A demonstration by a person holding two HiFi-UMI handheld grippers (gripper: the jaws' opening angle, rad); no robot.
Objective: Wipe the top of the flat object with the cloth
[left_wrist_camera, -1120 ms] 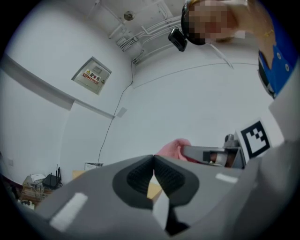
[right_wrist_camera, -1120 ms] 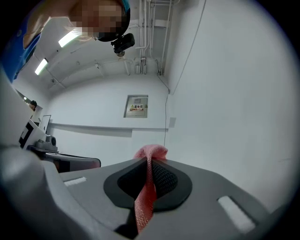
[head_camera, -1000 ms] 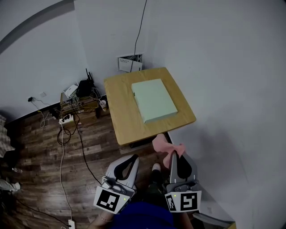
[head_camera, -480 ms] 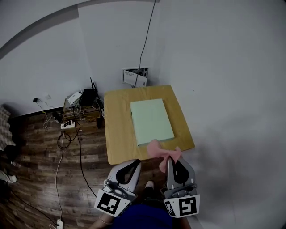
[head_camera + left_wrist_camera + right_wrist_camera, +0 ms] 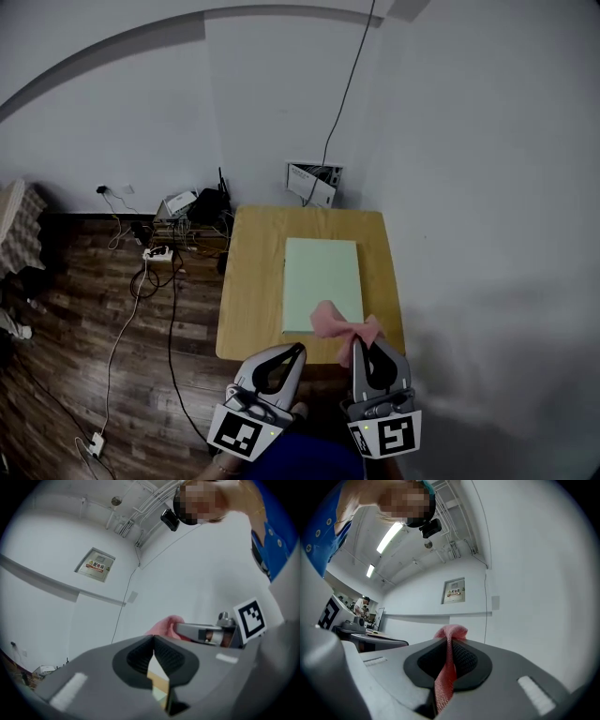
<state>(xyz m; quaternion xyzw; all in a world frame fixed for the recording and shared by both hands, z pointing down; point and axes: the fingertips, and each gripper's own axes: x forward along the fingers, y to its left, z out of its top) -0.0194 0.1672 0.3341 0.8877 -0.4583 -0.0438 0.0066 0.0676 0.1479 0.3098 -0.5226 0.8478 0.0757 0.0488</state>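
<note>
A pale green flat object (image 5: 323, 284) lies on a small wooden table (image 5: 251, 295) in the head view. My right gripper (image 5: 357, 341) is shut on a pink cloth (image 5: 339, 324), which sticks out above its tips over the table's near right edge. In the right gripper view the pink cloth (image 5: 446, 667) runs pinched between the two jaws. My left gripper (image 5: 298, 348) is shut with nothing in it, just off the table's near edge. In the left gripper view my left gripper (image 5: 153, 638) points up at the wall, with the cloth (image 5: 165, 626) beside it.
White walls stand behind and to the right of the table. A power strip (image 5: 157, 252), cables and small devices (image 5: 206, 207) lie on the wooden floor at the table's left. A wall box (image 5: 314, 181) hangs behind the table.
The view has swung, so the table now sits nearer and squarer in front. Both grippers have come closer to its near edge, the cloth now overlapping the green object's corner.
</note>
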